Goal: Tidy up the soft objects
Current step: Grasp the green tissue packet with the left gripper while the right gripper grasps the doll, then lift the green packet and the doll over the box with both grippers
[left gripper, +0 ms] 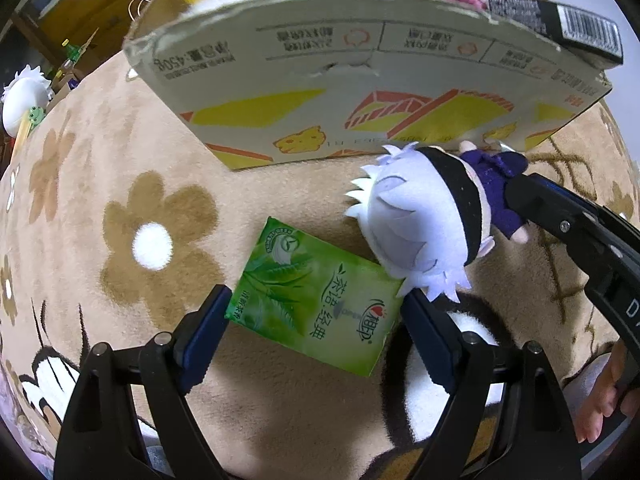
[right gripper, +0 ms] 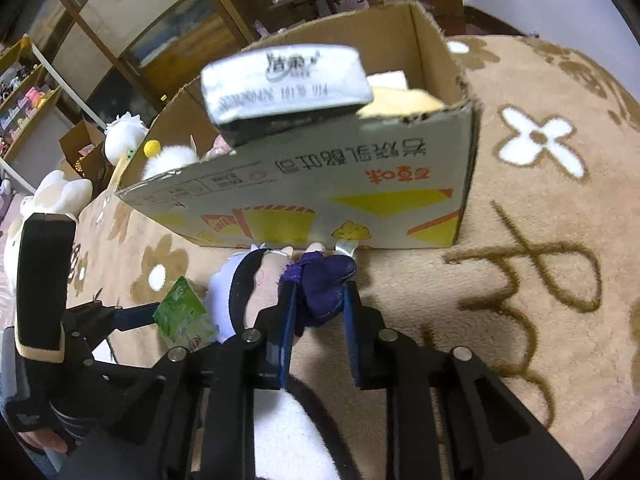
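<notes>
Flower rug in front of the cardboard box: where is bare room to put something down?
Free: the flower rug left of the green tissue pack, and the rug right of the cardboard box, around the white flower. Crowded: beside the box front, where the white-haired plush doll lies touching the pack.

Plush beige rug (left gripper: 280, 400) with a short, soft, matt pile. Matt cardboard box (left gripper: 360, 92) with rough torn edges. Glossy green plastic-wrapped tissue pack (left gripper: 316, 300). Felt and cloth doll (left gripper: 432, 224), matt and soft. Matt black plastic left gripper (left gripper: 316, 332) with shiny metal pins. Grey tissue pack (right gripper: 284, 80) with a slight sheen
</notes>
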Available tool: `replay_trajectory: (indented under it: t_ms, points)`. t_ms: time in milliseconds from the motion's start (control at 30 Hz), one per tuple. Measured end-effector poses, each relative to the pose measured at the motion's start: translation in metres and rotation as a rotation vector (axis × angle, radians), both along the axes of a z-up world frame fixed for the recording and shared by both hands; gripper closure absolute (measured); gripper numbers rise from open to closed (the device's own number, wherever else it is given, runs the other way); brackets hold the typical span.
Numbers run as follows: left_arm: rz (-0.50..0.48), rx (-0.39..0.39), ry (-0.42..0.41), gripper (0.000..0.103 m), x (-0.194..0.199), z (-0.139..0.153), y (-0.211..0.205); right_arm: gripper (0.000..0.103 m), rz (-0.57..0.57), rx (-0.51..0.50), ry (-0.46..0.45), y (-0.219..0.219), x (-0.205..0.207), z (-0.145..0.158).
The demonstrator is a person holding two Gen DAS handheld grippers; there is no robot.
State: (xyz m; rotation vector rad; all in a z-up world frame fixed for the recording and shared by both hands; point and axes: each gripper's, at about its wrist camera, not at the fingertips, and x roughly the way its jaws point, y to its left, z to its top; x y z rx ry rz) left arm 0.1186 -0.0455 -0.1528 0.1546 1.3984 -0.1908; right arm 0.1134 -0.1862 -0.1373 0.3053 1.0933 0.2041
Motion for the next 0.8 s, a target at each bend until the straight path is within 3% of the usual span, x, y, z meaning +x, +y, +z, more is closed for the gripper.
replay_trajectory:
  t_ms: [333, 800]
  points:
    - [0.033, -0.022, -0.060, 0.019, -0.007, 0.018, 0.012, 0.084, -0.014, -0.065, -0.063, -0.004, -0.016, 0.022]
    - [0.046, -0.052, -0.292, 0.019, -0.026, 0.079, 0.015, 0.090, -0.095, -0.072, -0.165, -0.028, -0.044, 0.067]
